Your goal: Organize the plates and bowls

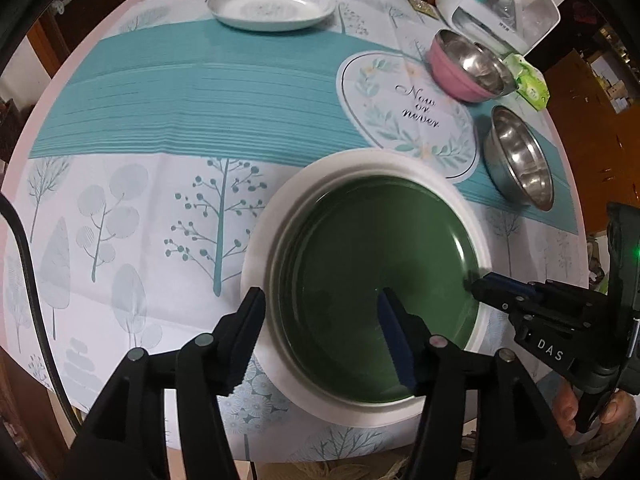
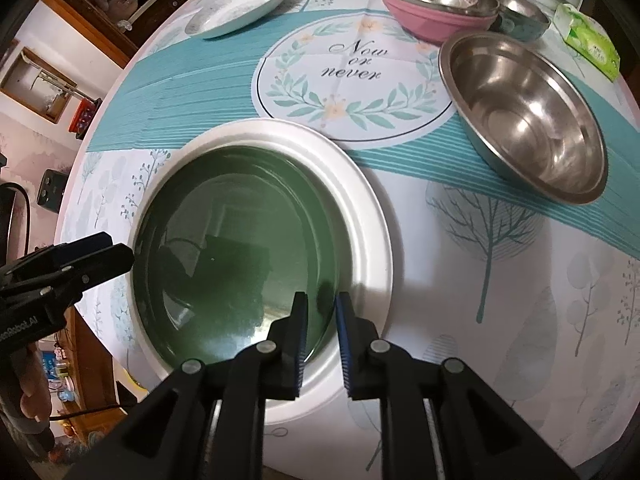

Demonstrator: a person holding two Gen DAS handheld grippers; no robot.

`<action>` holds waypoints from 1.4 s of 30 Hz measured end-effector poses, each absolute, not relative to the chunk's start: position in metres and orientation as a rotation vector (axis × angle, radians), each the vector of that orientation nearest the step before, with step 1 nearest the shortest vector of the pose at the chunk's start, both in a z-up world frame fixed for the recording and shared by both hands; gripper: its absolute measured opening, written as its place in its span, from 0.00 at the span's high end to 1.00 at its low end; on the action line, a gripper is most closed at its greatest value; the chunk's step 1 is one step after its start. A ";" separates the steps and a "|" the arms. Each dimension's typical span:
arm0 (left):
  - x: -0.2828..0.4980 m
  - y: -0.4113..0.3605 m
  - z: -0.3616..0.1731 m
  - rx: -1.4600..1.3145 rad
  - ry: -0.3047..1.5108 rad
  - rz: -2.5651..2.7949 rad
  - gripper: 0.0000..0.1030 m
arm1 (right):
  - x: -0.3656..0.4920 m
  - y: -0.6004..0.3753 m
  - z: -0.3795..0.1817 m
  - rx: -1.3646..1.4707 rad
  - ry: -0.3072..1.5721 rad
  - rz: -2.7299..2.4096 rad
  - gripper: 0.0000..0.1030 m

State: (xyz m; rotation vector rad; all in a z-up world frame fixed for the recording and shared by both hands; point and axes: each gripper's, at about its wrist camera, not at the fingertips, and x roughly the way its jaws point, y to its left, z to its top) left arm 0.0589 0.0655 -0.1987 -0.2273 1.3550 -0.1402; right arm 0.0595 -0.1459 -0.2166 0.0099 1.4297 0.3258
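- The left gripper (image 1: 322,320) is being held wide open, pointing steeply down. One finger is being kept over the green plate (image 1: 372,264) and the other outside the white plate (image 1: 264,248), with the near rims between them and nothing gripped.
- The right gripper (image 2: 322,320) is being held only slightly parted. The green plate's rim is being straddled, yet a gap is showing beside each pad, so it is being judged as no grip.
- The green plate is being carried inside the white plate, at the near edge of the table (image 1: 140,80), directly under both grippers.
- The stack is being judged as made; a patterned plate (image 1: 272,6) is being left alone, well apart at the far side.
- That plate is lying ahead and toward the left gripper's side, so the left hand is being judged nearer (being round, it has no long axis to line up).
- The pink bowl (image 2: 436,4) and steel bowl (image 2: 528,120) are lying toward the right gripper's side, apart from each other.
- "Now or never" (image 2: 352,62) is being shown on the cloth, and "DAS" (image 1: 550,350) on the right gripper's body; other labels are too small to be read.
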 end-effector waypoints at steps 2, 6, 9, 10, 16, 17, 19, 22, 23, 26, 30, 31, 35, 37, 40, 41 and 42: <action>0.058 0.065 -0.194 -0.232 1.344 -0.143 0.39 | 0.059 -0.147 -0.212 0.010 1.420 0.327 0.79; 0.054 0.062 -0.184 -0.229 1.322 -0.148 0.38 | 0.056 -0.150 -0.203 0.010 1.393 0.327 0.75; 0.051 0.061 -0.174 -0.229 1.299 -0.145 0.32 | 0.053 -0.152 -0.198 0.018 1.380 0.334 0.75; 0.049 0.060 -0.170 -0.231 1.286 -0.141 0.31 | 0.052 -0.153 -0.196 0.020 1.376 0.336 0.75; 0.041 0.059 -0.147 -0.247 1.246 -0.126 0.28 | 0.045 -0.153 -0.181 0.021 1.337 0.359 0.75; 0.039 0.060 -0.142 -0.248 1.237 -0.118 0.26 | 0.044 -0.153 -0.177 0.021 1.329 0.365 0.75; 0.036 0.062 -0.131 -0.237 1.218 -0.078 0.23 | 0.041 -0.153 -0.168 0.022 1.305 0.385 0.75; 0.033 0.069 -0.108 -0.228 1.171 -0.048 0.22 | 0.039 -0.153 -0.153 0.022 1.271 0.413 0.75; 0.033 0.072 -0.099 -0.224 1.156 -0.038 0.22 | 0.039 -0.153 -0.147 0.021 1.255 0.423 0.75; 0.034 0.080 -0.071 -0.199 1.115 -0.004 0.22 | 0.039 -0.152 -0.123 -0.002 1.197 0.450 0.75; 0.042 0.094 -0.034 -0.165 1.061 0.027 0.20 | 0.046 -0.151 -0.087 -0.046 1.117 0.472 0.75; 0.046 0.098 -0.024 -0.161 1.044 0.036 0.18 | 0.049 -0.151 -0.077 -0.058 1.099 0.473 0.75; 0.064 0.116 0.011 -0.139 0.975 0.067 0.16 | 0.071 -0.151 -0.031 -0.099 1.011 0.459 0.70; 0.076 0.122 0.026 -0.115 0.950 0.074 0.15 | 0.085 -0.150 -0.012 -0.118 0.970 0.430 0.60; 0.101 0.132 0.046 -0.070 0.911 0.078 0.13 | 0.114 -0.146 0.010 -0.137 0.909 0.383 0.58; 0.113 0.136 0.052 -0.049 0.892 0.081 0.11 | 0.125 -0.144 0.015 -0.134 0.899 0.378 0.58; 0.122 0.138 0.056 -0.033 0.882 0.084 0.10 | 0.140 -0.142 0.019 -0.127 0.896 0.372 0.58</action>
